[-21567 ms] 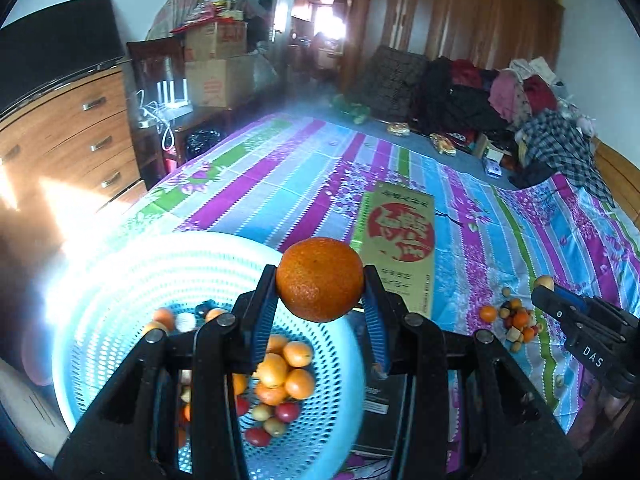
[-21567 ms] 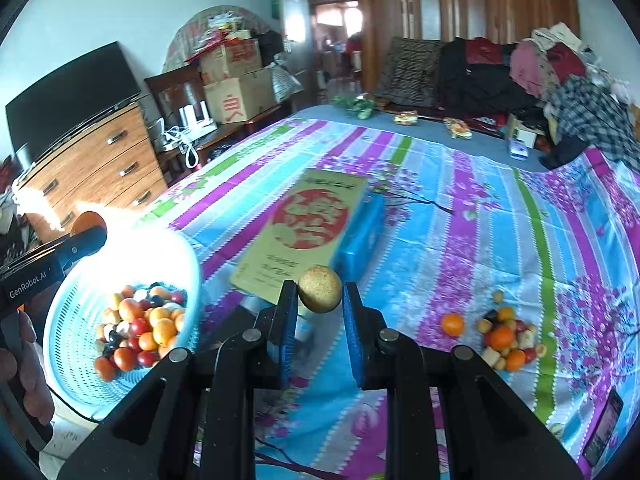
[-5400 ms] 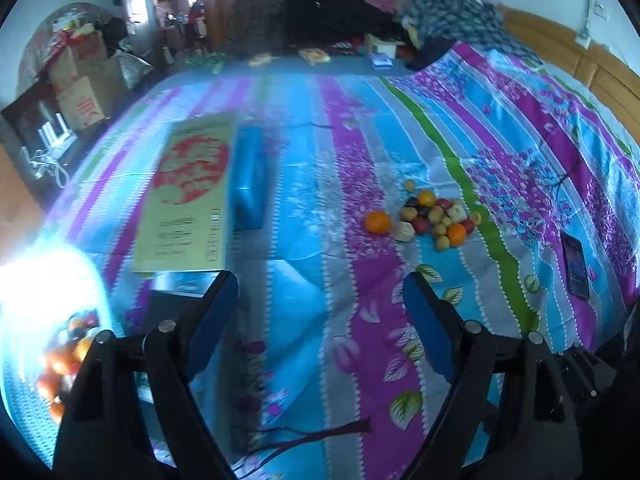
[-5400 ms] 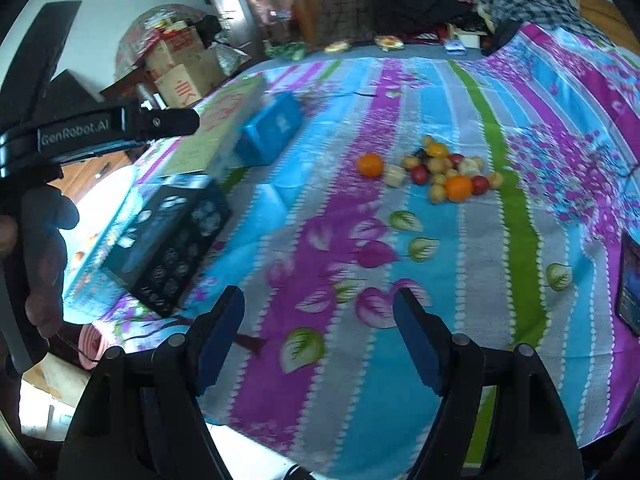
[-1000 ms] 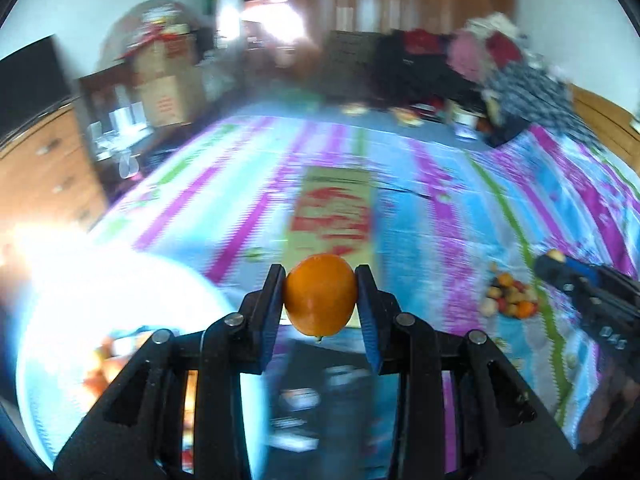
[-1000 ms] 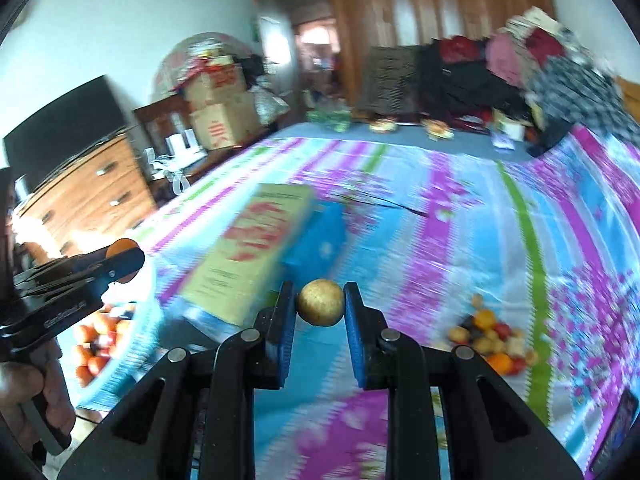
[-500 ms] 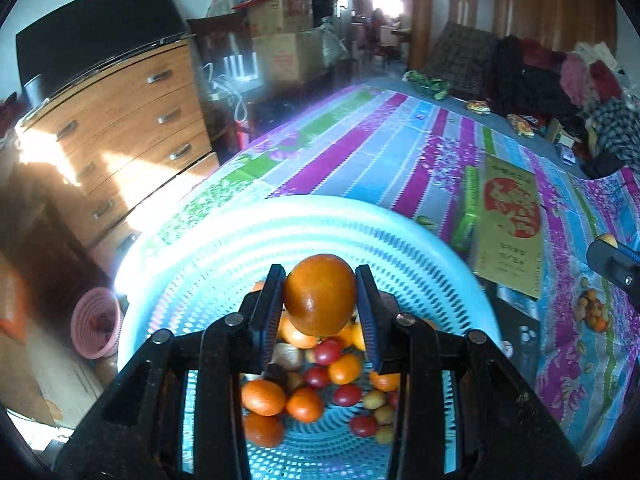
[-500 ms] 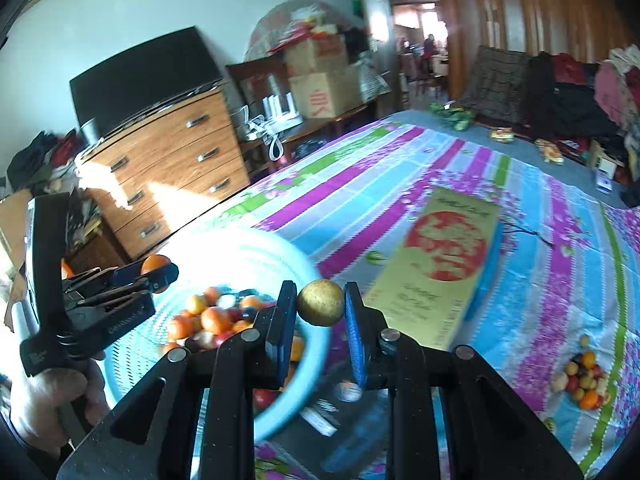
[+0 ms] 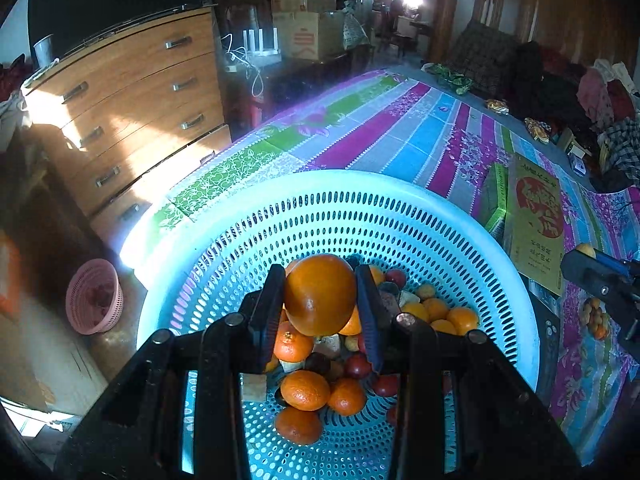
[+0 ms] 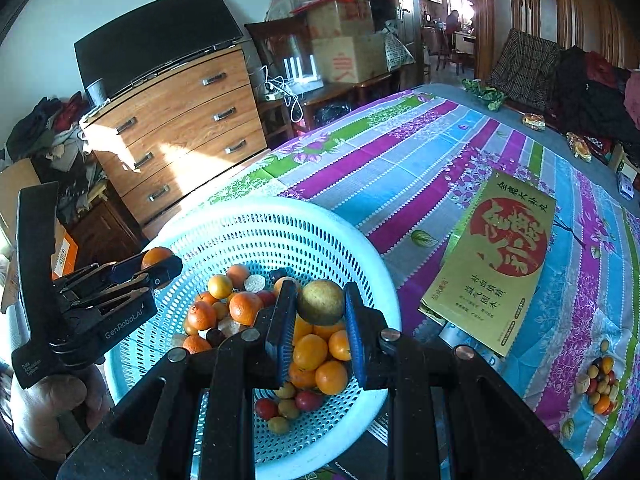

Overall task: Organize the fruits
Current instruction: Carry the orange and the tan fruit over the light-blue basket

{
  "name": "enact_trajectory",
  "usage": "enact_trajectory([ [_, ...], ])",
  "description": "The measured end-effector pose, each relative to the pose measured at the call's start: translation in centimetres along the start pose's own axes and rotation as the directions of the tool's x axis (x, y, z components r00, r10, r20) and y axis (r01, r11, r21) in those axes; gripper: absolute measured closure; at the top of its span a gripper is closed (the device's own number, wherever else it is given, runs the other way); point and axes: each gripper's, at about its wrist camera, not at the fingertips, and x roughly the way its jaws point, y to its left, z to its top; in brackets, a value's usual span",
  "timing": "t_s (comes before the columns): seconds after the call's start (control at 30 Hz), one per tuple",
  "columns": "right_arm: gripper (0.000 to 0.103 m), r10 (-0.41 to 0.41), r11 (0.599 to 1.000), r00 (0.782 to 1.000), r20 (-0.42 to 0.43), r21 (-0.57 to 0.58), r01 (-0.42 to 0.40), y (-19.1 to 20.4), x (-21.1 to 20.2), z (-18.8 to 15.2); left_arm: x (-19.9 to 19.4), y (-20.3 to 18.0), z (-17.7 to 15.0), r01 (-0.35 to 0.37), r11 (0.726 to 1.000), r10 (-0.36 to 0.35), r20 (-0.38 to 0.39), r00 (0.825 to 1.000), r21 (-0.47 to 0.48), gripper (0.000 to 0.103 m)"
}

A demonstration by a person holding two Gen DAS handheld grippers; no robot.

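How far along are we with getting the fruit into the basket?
Mostly done: the blue basket already holds a pile of oranges and small fruits. In hand: the left tongs grip an orange and the right tongs grip a yellow-brown fruit, both over the basket, not yet released. Left: a small fruit cluster on the bedsheet.

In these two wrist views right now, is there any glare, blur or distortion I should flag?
Left wrist view: sharp, strong fisheye bending, dark corners; sun blows out the basket rim at left and the dresser front. The orange in the left gripper is crisp. Right wrist view: also sharp and bent at the edges; a sunlit patch on the dresser, milder; the yellowish fruit in the right gripper reads clearly.
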Motion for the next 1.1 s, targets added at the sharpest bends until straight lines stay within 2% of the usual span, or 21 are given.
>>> enact_trajectory([
  [1.1,0.076,-0.013,1.000,1.000,-0.010,-0.012,0.013,1.1,0.8,0.7,0.4,2.1,0.5,0.018,1.000,-0.018,-0.007,1.000,-0.019,0.067],
])
